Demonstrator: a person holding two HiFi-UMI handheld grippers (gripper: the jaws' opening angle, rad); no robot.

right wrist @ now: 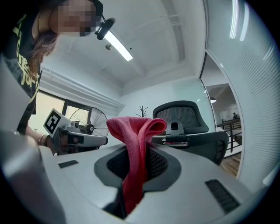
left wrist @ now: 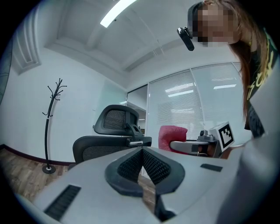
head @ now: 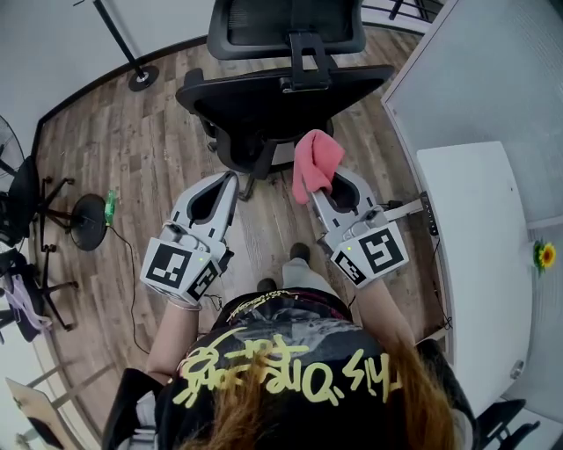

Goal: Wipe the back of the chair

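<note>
Standing far-centre on the wood floor (head: 149, 149), the chair back (head: 264, 105) faces the person, untouched so far; pink cloth (head: 315, 163) sits just near of it, pinched in the R gripper (head: 327, 195); L gripper (head: 229, 185) hangs at left, jaws together w/ nothing between. Step: approach, pre-wipe; next prob. needs R gripper fwd, cloth pressed flat on the back.

Chair (head: 290, 92): headrest (head: 286, 26) top cut by upper edge, head view; base (head: 245, 183) mostly hidden under backrest (head: 237, 105). Cloth (right wrist: 135, 127): lower end lost between right gripper (right wrist: 138, 155) jaws. Fan (right wrist: 94, 119) left of chair: lower half hidden behind left gripper (right wrist: 103, 140).
</note>
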